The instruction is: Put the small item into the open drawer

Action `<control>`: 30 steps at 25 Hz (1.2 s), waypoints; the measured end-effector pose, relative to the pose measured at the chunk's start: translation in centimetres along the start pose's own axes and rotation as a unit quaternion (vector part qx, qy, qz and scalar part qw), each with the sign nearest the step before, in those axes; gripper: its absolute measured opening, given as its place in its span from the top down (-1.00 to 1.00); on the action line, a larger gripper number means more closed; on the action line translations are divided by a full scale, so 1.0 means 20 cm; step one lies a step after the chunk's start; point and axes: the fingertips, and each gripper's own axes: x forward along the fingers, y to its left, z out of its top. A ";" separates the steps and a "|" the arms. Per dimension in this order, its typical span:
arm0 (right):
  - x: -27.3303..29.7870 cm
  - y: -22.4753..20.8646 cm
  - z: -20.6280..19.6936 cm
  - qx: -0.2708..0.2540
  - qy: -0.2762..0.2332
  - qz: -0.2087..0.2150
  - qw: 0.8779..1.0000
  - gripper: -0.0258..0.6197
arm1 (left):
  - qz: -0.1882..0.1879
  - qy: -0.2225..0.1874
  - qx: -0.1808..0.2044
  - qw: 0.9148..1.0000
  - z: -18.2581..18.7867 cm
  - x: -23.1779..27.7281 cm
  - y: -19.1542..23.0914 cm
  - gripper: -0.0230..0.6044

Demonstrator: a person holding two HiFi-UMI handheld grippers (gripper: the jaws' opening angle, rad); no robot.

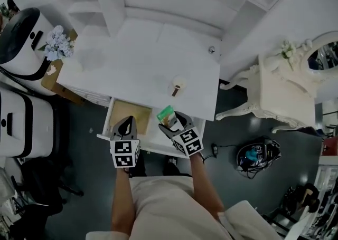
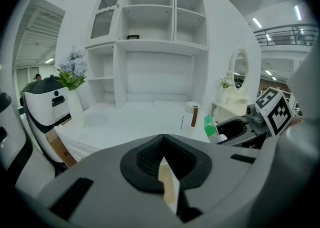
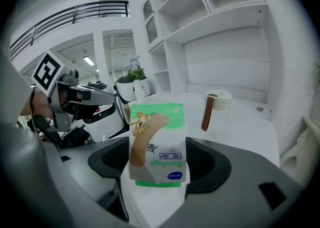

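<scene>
Dim overhead view, bright even gripper views, strong fisheye, dark vignetted corners

Left gripper [image 1: 127,123] and right gripper [image 1: 171,121] are grey with black-lined jaws.

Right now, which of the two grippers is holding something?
The right gripper: its jaws clamp a green-and-white bandage box. The left gripper has its jaws together with nothing between them.

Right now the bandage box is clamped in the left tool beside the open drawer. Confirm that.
Wrong tool. The bandage box is clamped in the right tool, not the left, beside the open drawer; the right gripper view shows it between the jaws. The left tool is shut on nothing.
</scene>
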 end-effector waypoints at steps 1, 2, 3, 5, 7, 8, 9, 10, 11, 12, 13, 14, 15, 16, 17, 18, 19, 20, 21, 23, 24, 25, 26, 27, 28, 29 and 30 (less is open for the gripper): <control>0.01 0.00 -0.02 0.000 0.007 -0.001 1.000 -0.21 | -0.008 0.004 0.002 1.000 0.00 0.02 0.01 0.88; 0.03 0.00 -0.05 -0.002 0.015 -0.001 1.000 -0.21 | -0.015 0.007 0.003 1.000 -0.01 0.03 0.02 0.88; 0.04 0.01 -0.07 -0.005 0.023 0.000 1.000 -0.21 | -0.023 0.011 0.001 1.000 -0.02 0.05 0.03 0.88; 0.06 0.02 -0.10 -0.011 0.038 0.004 0.999 -0.21 | -0.037 0.017 -0.001 0.999 -0.04 0.08 0.04 0.88; 0.06 0.02 -0.13 -0.020 0.053 0.007 0.998 -0.21 | -0.052 0.021 0.000 0.998 -0.05 0.10 0.03 0.88; 0.07 0.02 -0.15 -0.025 0.062 0.008 0.998 -0.21 | -0.060 0.024 0.002 0.998 -0.07 0.11 0.02 0.88; 0.07 0.03 -0.18 -0.029 0.071 0.011 0.997 -0.21 | -0.069 0.027 0.004 0.997 -0.08 0.12 0.00 0.88; 0.08 0.04 -0.20 -0.032 0.080 0.015 0.996 -0.21 | -0.078 0.031 0.007 0.996 -0.10 0.13 -0.01 0.88; 0.09 0.05 -0.23 -0.038 0.091 0.019 0.995 -0.21 | -0.088 0.035 0.010 0.995 -0.12 0.14 -0.04 0.88; 0.09 0.06 -0.26 -0.046 0.104 0.024 0.993 -0.21 | -0.098 0.039 0.013 0.994 -0.14 0.15 -0.06 0.88; 0.10 0.06 -0.29 -0.056 0.117 0.028 0.991 -0.21 | -0.109 0.043 0.017 0.993 -0.15 0.15 -0.09 0.88; 0.11 0.07 -0.33 -0.064 0.130 0.032 0.989 -0.21 | -0.118 0.048 0.021 0.992 -0.16 0.15 -0.11 0.88; 0.11 0.07 -0.35 -0.072 0.142 0.035 0.987 -0.21 | -0.126 0.052 0.024 0.990 -0.17 0.15 -0.13 0.88; 0.11 0.07 -0.37 -0.081 0.154 0.037 0.984 -0.21 | -0.131 0.055 0.027 0.989 -0.18 0.15 -0.14 0.88; 0.11 0.06 -0.40 -0.089 0.166 0.038 0.981 -0.21 | -0.134 0.058 0.028 0.989 -0.19 0.15 -0.15 0.88; 0.11 0.06 -0.42 -0.096 0.176 0.040 0.979 -0.21 | -0.136 0.061 0.030 0.988 -0.20 0.15 -0.16 0.88; 0.12 0.06 -0.45 -0.100 0.184 0.043 0.977 -0.21 | -0.137 0.063 0.030 0.988 -0.22 0.15 -0.16 0.88; 0.13 0.06 -0.47 -0.104 0.190 0.046 0.975 -0.21 | -0.137 0.065 0.030 0.988 -0.23 0.15 -0.16 0.88; 0.14 0.06 -0.49 -0.107 0.195 0.049 0.974 -0.21 | -0.138 0.068 0.029 0.988 -0.24 0.15 -0.16 0.88; 0.17 0.06 -0.52 -0.112 0.207 0.054 0.970 -0.21 | -0.139 0.073 0.030 0.987 -0.26 0.15 -0.15 0.88; 0.18 0.06 -0.54 -0.115 0.212 0.056 0.969 -0.21 | -0.140 0.075 0.032 0.987 -0.27 0.15 -0.16 0.88; 0.19 0.06 -0.55 -0.117 0.217 0.058 0.968 -0.21 | -0.140 0.076 0.035 0.987 -0.27 0.14 -0.16 0.88; 0.19 0.07 -0.57 -0.120 0.221 0.060 0.966 -0.21 | -0.141 0.076 0.036 0.986 -0.28 0.14 -0.16 0.87; 0.20 0.07 -0.58 -0.123 0.225 0.062 0.965 -0.21 | -0.141 0.075 0.036 0.986 -0.28 0.13 -0.17 0.88; 0.21 0.07 -0.59 -0.128 0.229 0.064 0.963 -0.21 | -0.141 0.074 0.037 0.987 -0.28 0.13 -0.17 0.88; 0.21 0.07 -0.60 -0.131 0.234 0.066 0.961 -0.21 | -0.140 0.074 0.039 0.987 -0.28 0.12 -0.17 0.88; 0.22 0.08 -0.62 -0.134 0.238 0.068 0.960 -0.21 | -0.140 0.075 0.043 0.986 -0.28 0.12 -0.18 0.88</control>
